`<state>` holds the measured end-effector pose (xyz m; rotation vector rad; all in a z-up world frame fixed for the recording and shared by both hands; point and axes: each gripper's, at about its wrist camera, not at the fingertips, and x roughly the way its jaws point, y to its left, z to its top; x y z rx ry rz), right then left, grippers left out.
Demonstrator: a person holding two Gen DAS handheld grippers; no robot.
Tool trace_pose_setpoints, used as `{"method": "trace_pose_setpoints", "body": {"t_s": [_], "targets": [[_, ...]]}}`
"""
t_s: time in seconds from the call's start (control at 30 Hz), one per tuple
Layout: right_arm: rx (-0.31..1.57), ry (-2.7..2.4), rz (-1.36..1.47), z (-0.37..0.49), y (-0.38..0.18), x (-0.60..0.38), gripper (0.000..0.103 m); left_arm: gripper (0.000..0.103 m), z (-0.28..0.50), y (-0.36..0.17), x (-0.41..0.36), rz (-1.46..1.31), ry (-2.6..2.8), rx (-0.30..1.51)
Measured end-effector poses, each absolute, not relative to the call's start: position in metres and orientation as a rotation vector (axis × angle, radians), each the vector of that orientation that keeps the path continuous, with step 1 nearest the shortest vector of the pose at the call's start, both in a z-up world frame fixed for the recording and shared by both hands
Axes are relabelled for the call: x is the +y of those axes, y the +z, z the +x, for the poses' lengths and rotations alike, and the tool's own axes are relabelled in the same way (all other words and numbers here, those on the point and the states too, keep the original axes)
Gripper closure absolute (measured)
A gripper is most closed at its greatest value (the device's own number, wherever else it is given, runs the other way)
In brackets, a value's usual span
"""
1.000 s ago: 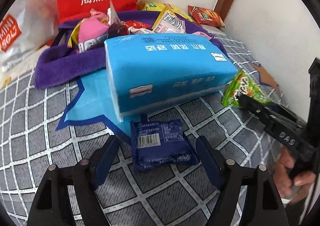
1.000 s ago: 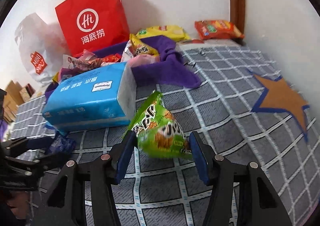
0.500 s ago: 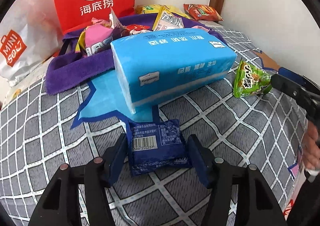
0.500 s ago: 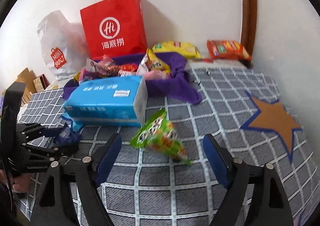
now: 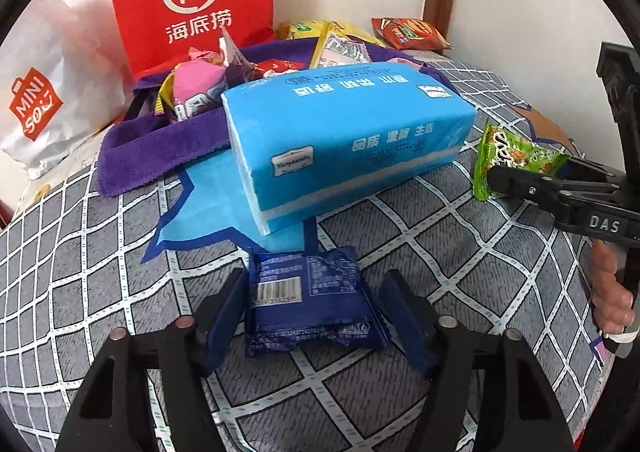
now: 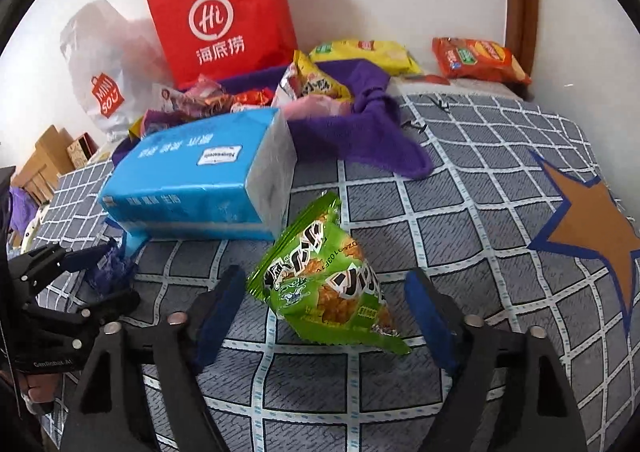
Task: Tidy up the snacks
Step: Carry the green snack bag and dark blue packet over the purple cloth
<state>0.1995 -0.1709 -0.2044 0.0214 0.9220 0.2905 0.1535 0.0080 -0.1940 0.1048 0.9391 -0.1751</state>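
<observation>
A dark blue snack packet [image 5: 312,300] with a barcode lies on the checked bedspread between the open fingers of my left gripper [image 5: 316,312]; the left pad sits against its edge, the right pad is a little apart. A green snack bag [image 6: 328,284] lies between the open fingers of my right gripper [image 6: 324,312], neither pad touching it. The green bag [image 5: 512,156] also shows at the right of the left wrist view, and the blue packet [image 6: 112,264] at the left of the right wrist view. A purple cloth bag [image 5: 160,148] behind holds several snacks.
A large blue tissue pack [image 5: 344,136] lies just beyond both grippers. A red paper bag [image 5: 192,0] and a white plastic bag [image 5: 44,92] stand against the wall. Yellow [image 6: 364,52] and orange [image 6: 476,58] snack bags lie at the back. Walls close the back and right.
Both grippers pulled back and up, then came down again around their snacks. The right gripper's fingers, wide half a second ago, now bracket the green bag closely. Left fingers stay around the blue packet.
</observation>
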Motion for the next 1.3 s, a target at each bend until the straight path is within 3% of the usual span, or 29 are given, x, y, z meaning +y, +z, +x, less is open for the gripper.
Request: {"method": "trace_pose_setpoints", "body": {"t_s": [0.07,0.17,1.3], "targets": [[0.926,0.288,0.023,0.199,-0.205,-0.171,0.043,0.046,0.154,-0.193,0.011,0.092,-0.168,0.936],[0.902,0.273,0.020,0.193,-0.201,-0.173,0.045,0.051,0.154,-0.192,0.014,0.091,-0.174,0.937],[0.823,0.291,0.063,0.122,-0.095,-0.125,0.046,0.053,0.106,-0.106,0.059,-0.152,-0.260,0.895]]}}
